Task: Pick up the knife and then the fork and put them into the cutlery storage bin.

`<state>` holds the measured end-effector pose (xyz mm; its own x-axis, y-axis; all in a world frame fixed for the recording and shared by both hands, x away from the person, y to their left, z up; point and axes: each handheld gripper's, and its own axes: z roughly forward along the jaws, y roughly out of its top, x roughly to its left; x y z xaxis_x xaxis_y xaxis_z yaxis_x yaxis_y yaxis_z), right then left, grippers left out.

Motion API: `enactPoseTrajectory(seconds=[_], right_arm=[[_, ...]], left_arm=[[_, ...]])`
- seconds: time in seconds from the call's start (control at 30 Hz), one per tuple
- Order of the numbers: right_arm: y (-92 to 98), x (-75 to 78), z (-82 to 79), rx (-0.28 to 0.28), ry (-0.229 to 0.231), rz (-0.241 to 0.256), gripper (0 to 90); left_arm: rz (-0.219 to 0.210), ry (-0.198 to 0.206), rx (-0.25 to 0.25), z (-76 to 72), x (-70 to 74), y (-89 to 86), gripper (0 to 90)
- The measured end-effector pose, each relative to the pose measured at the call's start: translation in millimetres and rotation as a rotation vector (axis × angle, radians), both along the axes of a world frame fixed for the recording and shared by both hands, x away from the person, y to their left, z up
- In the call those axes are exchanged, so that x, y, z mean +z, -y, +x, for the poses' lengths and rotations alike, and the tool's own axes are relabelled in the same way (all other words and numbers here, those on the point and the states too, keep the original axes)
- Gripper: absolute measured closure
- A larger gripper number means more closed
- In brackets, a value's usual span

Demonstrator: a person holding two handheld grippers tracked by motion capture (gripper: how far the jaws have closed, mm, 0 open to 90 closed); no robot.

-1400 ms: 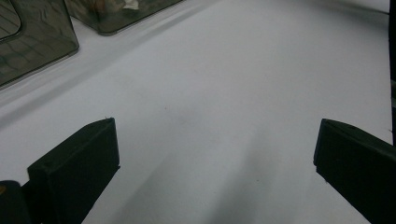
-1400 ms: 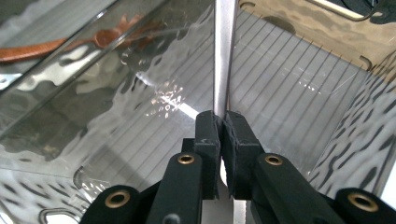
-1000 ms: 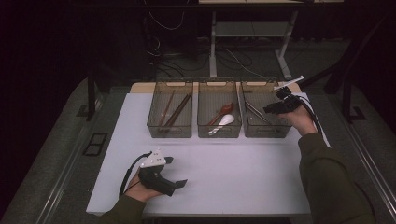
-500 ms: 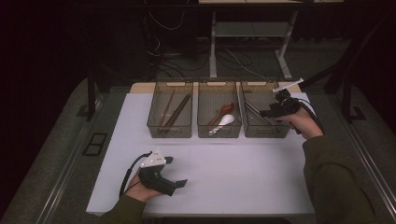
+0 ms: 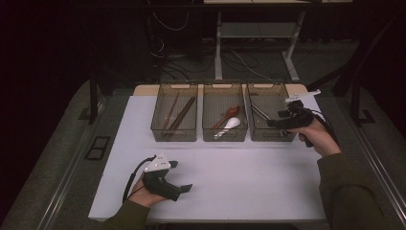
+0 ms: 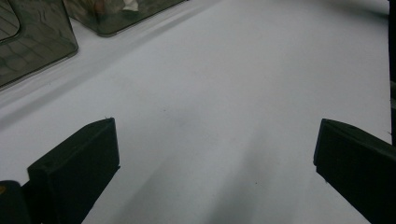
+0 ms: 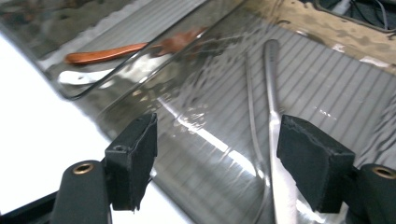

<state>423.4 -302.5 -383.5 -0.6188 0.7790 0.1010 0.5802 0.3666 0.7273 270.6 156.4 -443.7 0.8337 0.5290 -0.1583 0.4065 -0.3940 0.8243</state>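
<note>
Right gripper (image 5: 277,122) hovers wide open over the metal utensils (image 7: 272,121) in the right-hand bin (image 5: 268,86); next, lower and close; left gripper (image 5: 184,188) rests open, empty, on the bench (image 5: 249,177).

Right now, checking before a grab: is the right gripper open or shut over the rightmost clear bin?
Open: the right gripper has its black jaws wide apart over the rightmost clear bin.

Compared with a second ago, we see the right gripper (image 5: 274,122) sit lower and farther left over the right-hand bin (image 5: 268,137), jaws apart just above the metal utensils (image 7: 272,116) lying inside it.
</note>
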Motion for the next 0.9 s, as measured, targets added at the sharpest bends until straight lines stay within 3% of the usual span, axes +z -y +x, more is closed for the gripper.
enactPoseTrajectory(seconds=[0.47,0.9], right_arm=[[-4.2,-2.3,-51.4,0.073,0.032,0.066,25.9],[-15.1,-20.3,-90.0,0.102,0.040,0.100,22.9]], left_arm=[[-0.001,0.003,0.000,-0.7,0.1,-0.7,0.0],[-0.003,0.002,0.000,-1.3,0.6,-0.2,0.0]])
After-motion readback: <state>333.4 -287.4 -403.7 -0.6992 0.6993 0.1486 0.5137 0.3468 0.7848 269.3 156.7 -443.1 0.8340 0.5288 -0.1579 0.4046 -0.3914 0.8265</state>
